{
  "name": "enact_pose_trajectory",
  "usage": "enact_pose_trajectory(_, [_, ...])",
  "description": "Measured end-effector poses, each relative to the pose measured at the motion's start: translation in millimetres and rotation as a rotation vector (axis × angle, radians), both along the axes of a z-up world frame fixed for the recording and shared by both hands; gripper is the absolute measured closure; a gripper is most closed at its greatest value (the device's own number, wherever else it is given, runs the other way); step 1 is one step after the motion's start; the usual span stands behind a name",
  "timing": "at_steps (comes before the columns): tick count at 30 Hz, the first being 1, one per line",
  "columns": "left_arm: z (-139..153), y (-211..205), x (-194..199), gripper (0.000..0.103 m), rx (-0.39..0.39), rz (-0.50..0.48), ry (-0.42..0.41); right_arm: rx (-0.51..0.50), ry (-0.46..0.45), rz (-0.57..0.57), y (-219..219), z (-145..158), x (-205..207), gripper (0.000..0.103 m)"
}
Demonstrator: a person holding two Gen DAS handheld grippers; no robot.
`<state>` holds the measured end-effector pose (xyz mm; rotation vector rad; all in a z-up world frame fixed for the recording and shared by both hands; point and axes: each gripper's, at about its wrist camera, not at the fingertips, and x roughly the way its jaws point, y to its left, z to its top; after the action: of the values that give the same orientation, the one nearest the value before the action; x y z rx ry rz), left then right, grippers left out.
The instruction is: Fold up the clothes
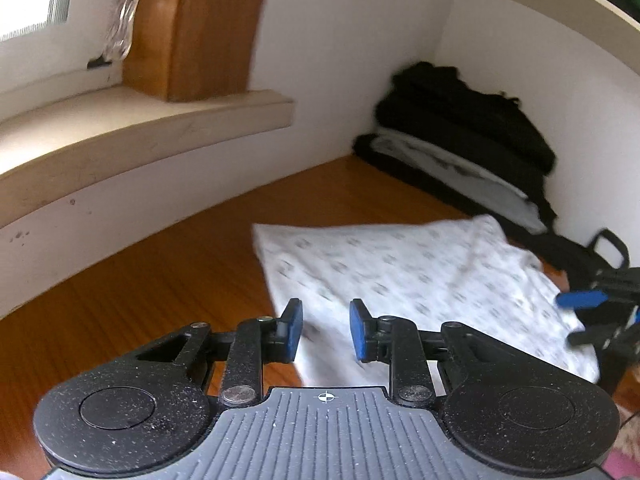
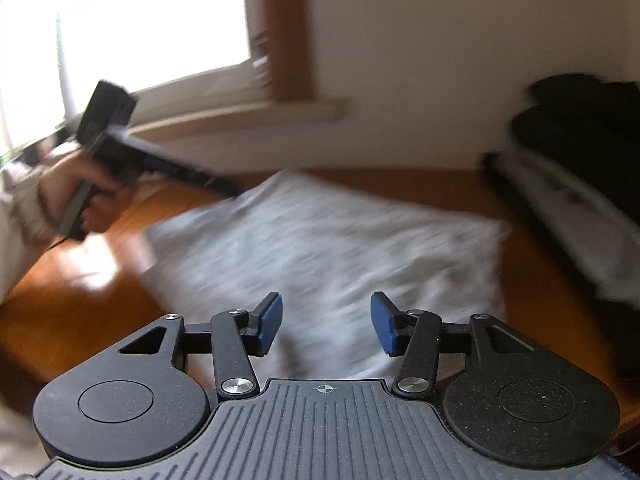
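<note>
Your cloth (image 1: 404, 280) lies flat on the table (image 1: 168, 280), folded into a rough rectangle: thin white fabric with a small grey repeating print, soft creases across it, corners a little rounded. The print is too blurred to read as any mark or writing. It sits near the room's corner, just in front of both grippers. Your left gripper (image 1: 326, 330) hangs over the cloth's near left edge, its jaws a narrow gap apart with nothing between the blue pads. Your right gripper (image 2: 326, 324) hangs over the near edge as well, jaws parted wider, also empty; no pad presses the fabric. Each gripper is matte black, speckled plastic with two round pivots, a ribbed grey plate and two blue pads. In the right wrist view your left hand (image 2: 80, 200) grips the left tool's handle over the table at the cloth's left side. The table is glossy orange-brown wood with fine straight grain. Behind the cloth, against the white wall, one stack (image 1: 464, 148) of folded clothes holds several black pieces and one light grey piece with a dark print, unreadable. A pale stone-like sill (image 1: 140, 124) runs along the left under a window, with a wooden post (image 1: 200, 28) standing on it.
</note>
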<state>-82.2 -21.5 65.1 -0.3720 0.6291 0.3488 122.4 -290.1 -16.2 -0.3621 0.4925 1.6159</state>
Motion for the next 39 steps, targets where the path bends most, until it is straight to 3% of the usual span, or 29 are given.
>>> enact_pose_trajectory(2, [-4,13,11,0.068,-0.021,0.008,0.009,-0.001,0.029,-0.065,11,2,22,0.053])
enact_pose_trajectory(7, [-15,32,33,0.068,-0.064,0.0,0.031,-0.056,0.069,-0.164,47,-9,67,0.049])
enact_pose_trajectory(10, [-22,37,42,0.067,-0.075,-0.012,0.042,-0.087,0.104,-0.158,65,-19,79,0.038])
enact_pose_trajectory(11, [-24,38,44,0.061,-0.078,-0.02,0.037,-0.09,0.116,-0.157,70,-21,82,0.037])
enact_pose_trajectory(19, [-28,51,53,0.059,-0.122,-0.049,0.0,-0.106,0.172,-0.128,95,-33,98,0.031])
enact_pose_trajectory(23, [-32,55,53,0.059,-0.186,-0.078,-0.04,-0.083,0.216,-0.089,99,-36,100,0.031])
enact_pose_trajectory(26, [-33,53,55,0.059,-0.22,-0.111,-0.05,-0.083,0.23,-0.057,100,-36,95,0.042])
enact_pose_trajectory(28, [-32,49,58,0.06,-0.223,-0.13,-0.048,-0.095,0.243,-0.051,101,-36,92,0.059])
enact_pose_trajectory(30, [-33,46,61,0.066,-0.223,-0.143,-0.048,-0.105,0.289,-0.043,101,-37,93,0.069])
enact_pose_trajectory(31, [-33,44,62,0.085,-0.217,-0.142,-0.047,-0.105,0.303,-0.045,100,-37,92,0.07])
enact_pose_trajectory(35, [-24,38,56,0.091,-0.188,-0.15,-0.107,-0.046,0.274,-0.072,87,-30,83,0.075])
enact_pose_trajectory(39, [4,25,43,0.092,-0.111,-0.164,-0.194,0.097,0.201,-0.075,62,-4,65,0.077])
